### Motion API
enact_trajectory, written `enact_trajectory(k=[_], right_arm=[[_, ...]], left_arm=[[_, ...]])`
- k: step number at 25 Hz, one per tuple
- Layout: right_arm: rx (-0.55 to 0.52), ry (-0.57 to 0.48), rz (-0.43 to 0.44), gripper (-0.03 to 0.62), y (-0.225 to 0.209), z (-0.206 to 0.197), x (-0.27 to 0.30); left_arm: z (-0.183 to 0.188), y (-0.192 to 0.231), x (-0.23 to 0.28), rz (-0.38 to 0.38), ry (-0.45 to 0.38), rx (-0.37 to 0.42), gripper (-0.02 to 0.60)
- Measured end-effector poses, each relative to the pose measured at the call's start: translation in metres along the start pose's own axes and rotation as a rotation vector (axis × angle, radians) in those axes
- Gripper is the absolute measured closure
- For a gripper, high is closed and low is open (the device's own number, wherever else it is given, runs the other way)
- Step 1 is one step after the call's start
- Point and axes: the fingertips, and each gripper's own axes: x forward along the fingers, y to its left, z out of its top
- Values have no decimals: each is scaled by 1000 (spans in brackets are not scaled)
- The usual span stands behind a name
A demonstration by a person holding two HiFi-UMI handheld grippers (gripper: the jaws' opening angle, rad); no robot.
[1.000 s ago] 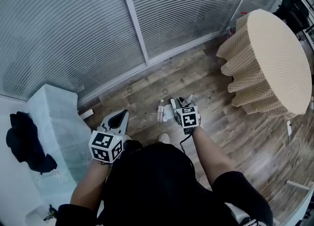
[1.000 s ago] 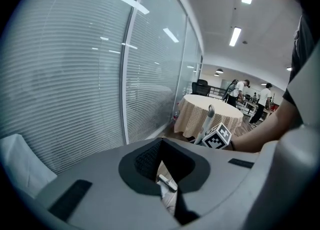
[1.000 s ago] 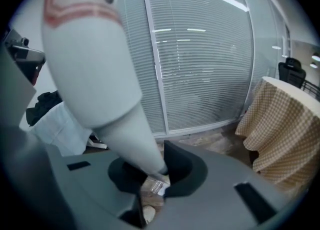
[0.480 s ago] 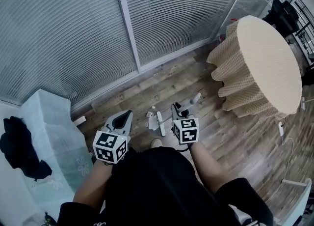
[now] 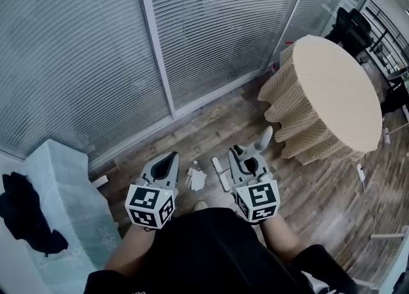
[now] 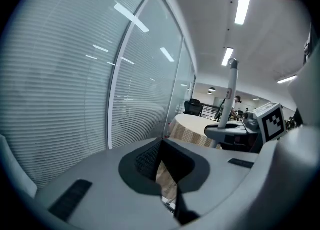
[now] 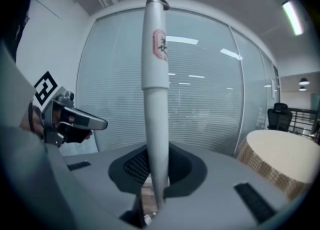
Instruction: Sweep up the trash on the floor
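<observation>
My right gripper was clamped on the one pale grey plastic brush handle, which stood upright between its jaws, and my left gripper was closed on nothing. One crumpled white piece of trash lay on the brown wood-plank floor between the two grippers. Open floor was bounded ahead by the glass wall with white blinds, at right by one round table under a beige checked cloth, and at left by one pale block.
</observation>
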Motion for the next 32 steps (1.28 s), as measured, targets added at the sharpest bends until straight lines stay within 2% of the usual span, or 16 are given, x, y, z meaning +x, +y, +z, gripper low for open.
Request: enact_trajectory(k=[9,13,17,23,27,32], right_arm=[[10,-223,-14,539,2,83,-33],[23,-305,-7,539,6,95,-31],[31,-284,20,539,17,89,-21],[42,-183,31,539,26,64,-3],[36,-181,28,539,25,62,1],[17,-179,24,539,24,64,3]], left_arm=[[48,-23,-16,-28,-131,87,589],[50,-18,-11,-13,-153,101,589],[46,-16,-11,-10,-146,86,589],[46,-17,-13,10,-157,144,589],[44,-14,-13,20,-150,172,589],[42,-15,-11,16,-141,170,589]])
